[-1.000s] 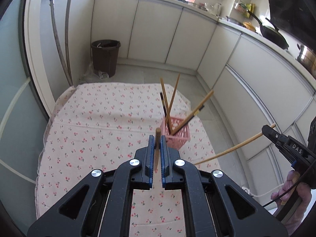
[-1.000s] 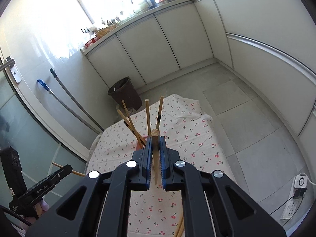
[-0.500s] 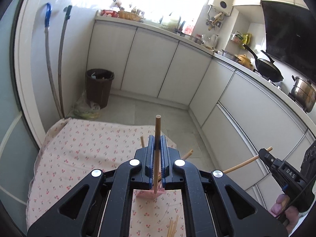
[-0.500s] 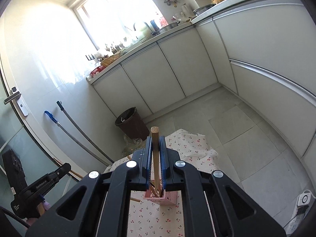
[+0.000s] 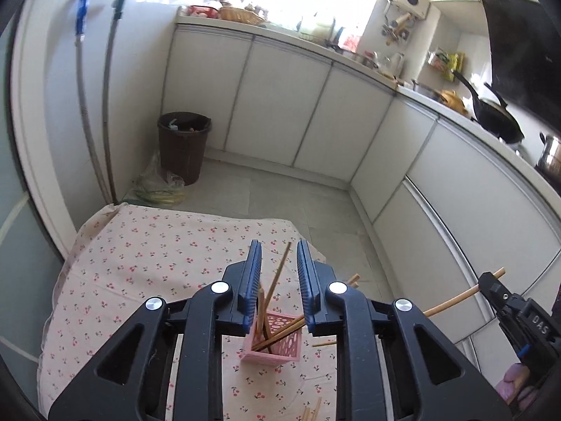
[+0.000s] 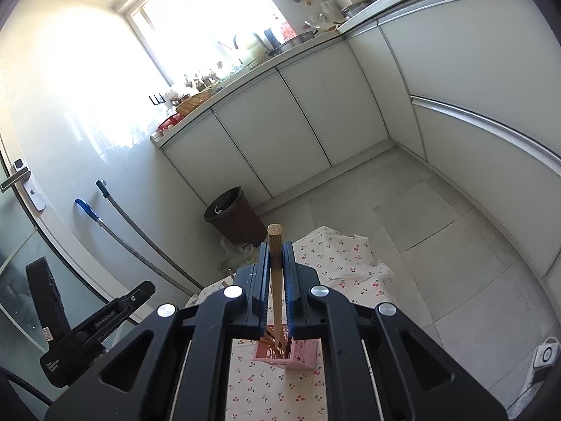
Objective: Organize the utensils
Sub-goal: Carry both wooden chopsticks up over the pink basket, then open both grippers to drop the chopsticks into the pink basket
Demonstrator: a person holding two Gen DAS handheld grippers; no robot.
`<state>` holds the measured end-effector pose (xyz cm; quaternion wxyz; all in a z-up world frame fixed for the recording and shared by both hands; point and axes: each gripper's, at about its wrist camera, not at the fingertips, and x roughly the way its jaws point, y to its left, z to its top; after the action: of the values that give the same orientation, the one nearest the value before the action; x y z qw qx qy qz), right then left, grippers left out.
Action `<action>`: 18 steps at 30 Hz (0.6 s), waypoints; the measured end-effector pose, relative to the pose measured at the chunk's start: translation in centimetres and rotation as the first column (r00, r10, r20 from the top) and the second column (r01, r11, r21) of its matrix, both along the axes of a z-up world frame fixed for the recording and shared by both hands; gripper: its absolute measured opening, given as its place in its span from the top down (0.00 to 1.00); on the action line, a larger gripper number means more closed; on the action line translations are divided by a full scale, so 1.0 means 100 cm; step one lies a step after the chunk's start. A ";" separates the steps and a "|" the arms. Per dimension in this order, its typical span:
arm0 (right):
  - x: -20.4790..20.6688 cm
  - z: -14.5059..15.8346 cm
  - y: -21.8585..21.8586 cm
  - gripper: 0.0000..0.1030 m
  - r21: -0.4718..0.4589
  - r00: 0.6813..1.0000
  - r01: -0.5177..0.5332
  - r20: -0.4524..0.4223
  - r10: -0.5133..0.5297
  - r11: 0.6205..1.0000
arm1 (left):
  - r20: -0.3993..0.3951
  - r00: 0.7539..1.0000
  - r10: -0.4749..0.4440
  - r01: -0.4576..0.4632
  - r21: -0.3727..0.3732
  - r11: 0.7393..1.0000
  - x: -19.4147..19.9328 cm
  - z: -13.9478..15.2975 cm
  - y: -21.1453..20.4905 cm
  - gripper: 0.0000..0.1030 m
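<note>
Pink plastic is where we are aiming: the lattice basket (image 5: 271, 342) stands on the cherry-print cloth (image 5: 147, 256) at about six o'clock in the left wrist view, and several chopsticks (image 5: 277, 280) already lean in it. Our left gripper (image 5: 278, 284) has just been opening; its jaws stand apart above the basket and press on nothing, with one chopstick visible between them lower down, its end in the basket. We judge that piece delivered.

Our right gripper (image 6: 276, 280) is clamped on a wooden chopstick (image 6: 275, 249), which stands upright between the blue pads with its squared top poking out at twelve o'clock and its lower end pointing toward the basket. In the left view the same stick (image 5: 452, 301) shows at three o'clock.

Still to do, as we read it: lower this stick into the basket and collect the loose chopsticks (image 5: 312, 412) lying on the cloth at six o'clock, plus one (image 5: 324, 343) just right of the basket. We cannot tell how many more lie out of view.
</note>
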<state>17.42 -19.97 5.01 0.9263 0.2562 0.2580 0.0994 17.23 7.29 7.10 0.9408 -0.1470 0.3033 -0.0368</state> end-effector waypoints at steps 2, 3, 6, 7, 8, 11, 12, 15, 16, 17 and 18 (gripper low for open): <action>0.001 0.000 0.003 0.92 -0.012 1.000 0.006 0.004 -0.006 1.000 | 0.010 0.999 0.030 -0.030 -0.010 0.999 -0.015 0.003 0.010 0.80; 0.002 0.000 0.006 0.93 -0.018 1.000 0.009 0.004 -0.009 1.000 | 0.013 0.999 0.038 -0.038 -0.018 0.999 -0.022 0.003 0.015 0.80; 0.006 -0.003 0.013 0.93 -0.036 1.000 0.023 0.003 -0.023 0.999 | -0.008 0.997 0.073 -0.073 -0.061 0.995 -0.034 0.000 0.030 0.75; 0.007 -0.004 0.015 0.93 -0.043 1.000 0.027 0.000 -0.027 0.999 | -0.018 0.998 0.066 -0.067 -0.079 0.995 -0.034 0.000 0.033 0.75; 0.010 -0.006 0.018 0.93 -0.048 1.000 0.029 -0.004 -0.030 0.998 | -0.021 0.998 0.056 -0.058 -0.088 0.994 -0.034 0.001 0.034 0.75; 0.018 -0.012 0.028 0.93 -0.065 0.999 0.028 -0.019 -0.029 0.998 | -0.025 0.997 0.070 -0.072 -0.074 0.995 -0.031 -0.001 0.038 0.75; 0.021 -0.014 0.033 0.92 -0.072 0.999 0.026 -0.025 -0.028 0.997 | -0.032 0.997 0.071 -0.073 -0.075 0.995 -0.030 -0.002 0.039 0.75; 0.032 -0.022 0.047 0.91 -0.095 0.999 0.012 -0.049 -0.017 0.995 | -0.066 0.996 0.057 -0.063 -0.102 0.993 -0.023 -0.011 0.042 0.75; 0.035 -0.025 0.052 0.90 -0.102 0.999 0.000 -0.053 -0.006 0.995 | -0.078 0.995 0.055 -0.063 -0.105 0.992 -0.021 -0.014 0.041 0.75; 0.039 -0.027 0.057 0.88 -0.104 0.998 -0.007 -0.058 0.001 0.995 | -0.086 0.995 0.053 -0.062 -0.105 0.993 -0.020 -0.017 0.042 0.75; 0.040 -0.029 0.060 0.84 -0.100 0.998 -0.011 -0.065 0.004 0.995 | -0.093 0.994 0.050 -0.060 -0.103 0.993 -0.019 -0.019 0.041 0.75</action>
<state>21.45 -13.98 2.11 0.9288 0.2113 0.2934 0.0815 15.36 11.43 5.16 0.9177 -0.2063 0.3388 -0.0202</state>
